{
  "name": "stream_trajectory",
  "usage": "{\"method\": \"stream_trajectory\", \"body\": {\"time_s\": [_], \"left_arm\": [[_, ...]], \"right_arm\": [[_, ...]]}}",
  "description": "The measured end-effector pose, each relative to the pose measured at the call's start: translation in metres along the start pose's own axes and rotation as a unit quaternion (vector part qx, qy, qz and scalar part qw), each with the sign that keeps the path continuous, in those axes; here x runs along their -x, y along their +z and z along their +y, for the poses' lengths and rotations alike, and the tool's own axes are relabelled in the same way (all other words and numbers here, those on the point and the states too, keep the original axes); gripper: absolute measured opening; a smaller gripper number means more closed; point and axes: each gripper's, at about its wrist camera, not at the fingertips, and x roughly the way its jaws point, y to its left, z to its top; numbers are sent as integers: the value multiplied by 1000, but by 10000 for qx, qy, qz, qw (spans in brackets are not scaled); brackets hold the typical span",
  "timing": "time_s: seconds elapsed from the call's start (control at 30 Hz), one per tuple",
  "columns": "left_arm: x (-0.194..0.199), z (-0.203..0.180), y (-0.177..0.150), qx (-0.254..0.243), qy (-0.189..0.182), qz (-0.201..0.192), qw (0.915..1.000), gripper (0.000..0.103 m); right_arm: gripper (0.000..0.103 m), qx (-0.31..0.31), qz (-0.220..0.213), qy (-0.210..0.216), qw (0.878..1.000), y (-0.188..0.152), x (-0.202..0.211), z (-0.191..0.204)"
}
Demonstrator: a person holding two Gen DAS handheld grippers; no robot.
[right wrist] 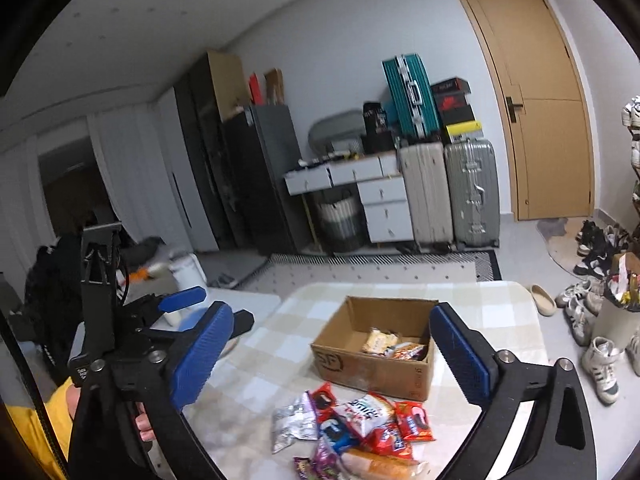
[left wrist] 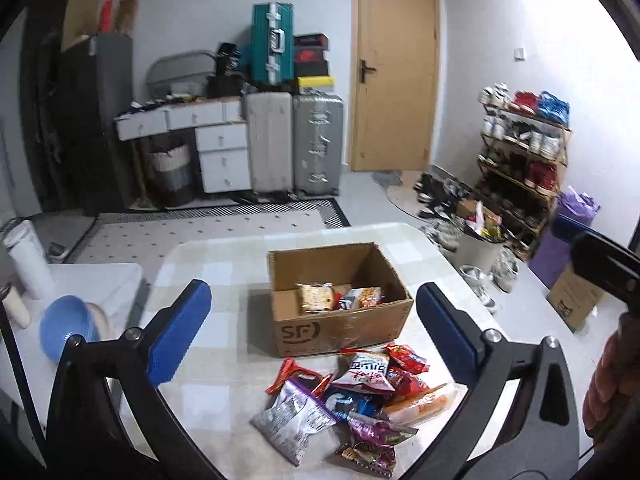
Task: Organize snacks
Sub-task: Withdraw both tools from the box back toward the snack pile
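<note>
Left to right: white bottle (left wrist: 28, 258) and blue bowl (left wrist: 64, 330) on the low white side table (left wrist: 100, 284) off the counter's left edge. My left gripper (left wrist: 314, 336) hangs above the counter (left wrist: 208, 276), fingers wide apart, holding nothing. Snack pile (left wrist: 352, 400) lies loose on the counter's near part, just in front of the cardboard box (left wrist: 340, 332); the box is open-topped with a few packets inside (left wrist: 340, 296). My right gripper (right wrist: 332, 356) is also spread wide and empty, above the pile. Nothing sits between either gripper and the snacks. Counter has a pale checked cover. Behind: drawer unit (left wrist: 222, 156), two upright suitcases (left wrist: 296, 148), wooden door (left wrist: 394, 68), shoe rack (left wrist: 520, 156) on the right, patterned rug (left wrist: 208, 228) on the floor.
</note>
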Motion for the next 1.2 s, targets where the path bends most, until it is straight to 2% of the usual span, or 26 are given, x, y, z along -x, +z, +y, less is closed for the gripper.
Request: {"method": "stream_trajectory", "body": {"time_s": [0.17,0.2,0.27,0.43,0.63,0.73,1.0,1.13,1.2], "left_arm": [[51,2,-14,81,153,-296,9994,102],[56,3,-16,73,187,-349,9992,102],[71,7,-26,73,294,-512,9982,102],[81,18,-52,154,312,-496,9982,102],[69,30,-99,327,356,-310,9984,102],[51,35,-122,437,320,-91,9985,102],[11,34,-156,469,254,253,9983,102],[-10,33,-167,447,263,425,9978,102],[-21,34,-173,464,251,557,9970,102]], "right_arm": [[102,229,-422,-78,9988,-18,33,14],[102,359,-490,-247,9978,-25,38,19],[102,573,-528,-518,9956,-38,43,26],[102,584,-418,-558,9959,-72,47,31],[102,640,-492,-836,9932,-114,50,37],[102,649,-427,-808,9937,-131,46,39],[102,472,36,-793,9957,-156,19,34],[102,384,395,-903,9944,-166,-3,24],[102,206,627,-826,9944,-175,-16,16]]}}
